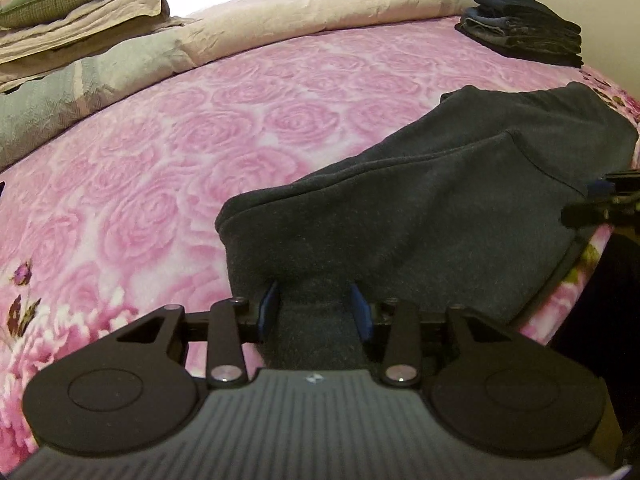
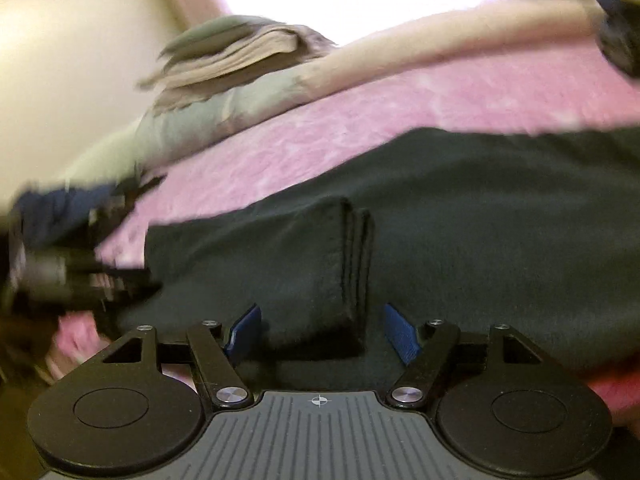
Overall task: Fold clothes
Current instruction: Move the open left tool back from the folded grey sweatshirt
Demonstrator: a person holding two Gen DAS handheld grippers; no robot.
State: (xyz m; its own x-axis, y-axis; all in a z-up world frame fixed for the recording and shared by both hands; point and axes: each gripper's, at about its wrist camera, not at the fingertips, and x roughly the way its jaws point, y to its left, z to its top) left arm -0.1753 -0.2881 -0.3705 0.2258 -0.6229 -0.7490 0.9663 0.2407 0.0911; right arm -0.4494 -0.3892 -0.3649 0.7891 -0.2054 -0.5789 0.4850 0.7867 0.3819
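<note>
A dark grey garment [image 1: 440,200] lies on the pink rose-patterned bedspread [image 1: 200,140], near the bed's right edge, with one layer folded over another. My left gripper [image 1: 315,310] is shut on a bunched end of it; cloth fills the gap between the blue pads. In the right wrist view, which is blurred, the same garment [image 2: 480,220] shows a thick folded edge [image 2: 356,260]. My right gripper [image 2: 322,334] stands open around that fold, and its pads are clear of the cloth. The left gripper [image 2: 60,268] appears at the left of that view.
A stack of folded dark clothes [image 1: 524,26] sits at the bed's far right corner. Folded beige bedding with a green pillow [image 1: 52,0] lies far left, beside a rolled quilt [image 1: 280,20] along the far side. The bed's edge drops away at the right.
</note>
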